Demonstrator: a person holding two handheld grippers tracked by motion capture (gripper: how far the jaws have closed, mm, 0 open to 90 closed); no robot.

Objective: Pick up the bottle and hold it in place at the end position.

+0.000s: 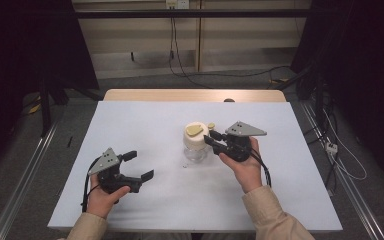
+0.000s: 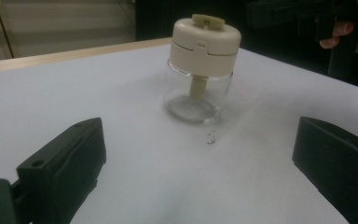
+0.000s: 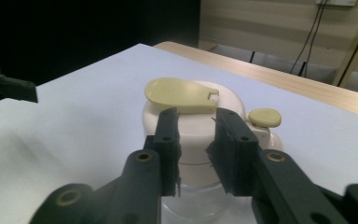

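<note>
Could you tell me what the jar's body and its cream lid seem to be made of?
The jar body looks like clear glass or hard clear plastic: see-through, with glossy highlights at its base. The lid seems to be matte cream plastic: opaque, with moulded seams and a yellowish flip tab on top.

A lab recording bay, judging by the surroundings: black curtains (image 1: 25, 45) flanking a white-topped table (image 1: 145, 125), metal floor rails (image 1: 22, 170) either side of it, loose cables (image 1: 180, 60) and a wall socket (image 1: 176, 4) behind it.
</note>
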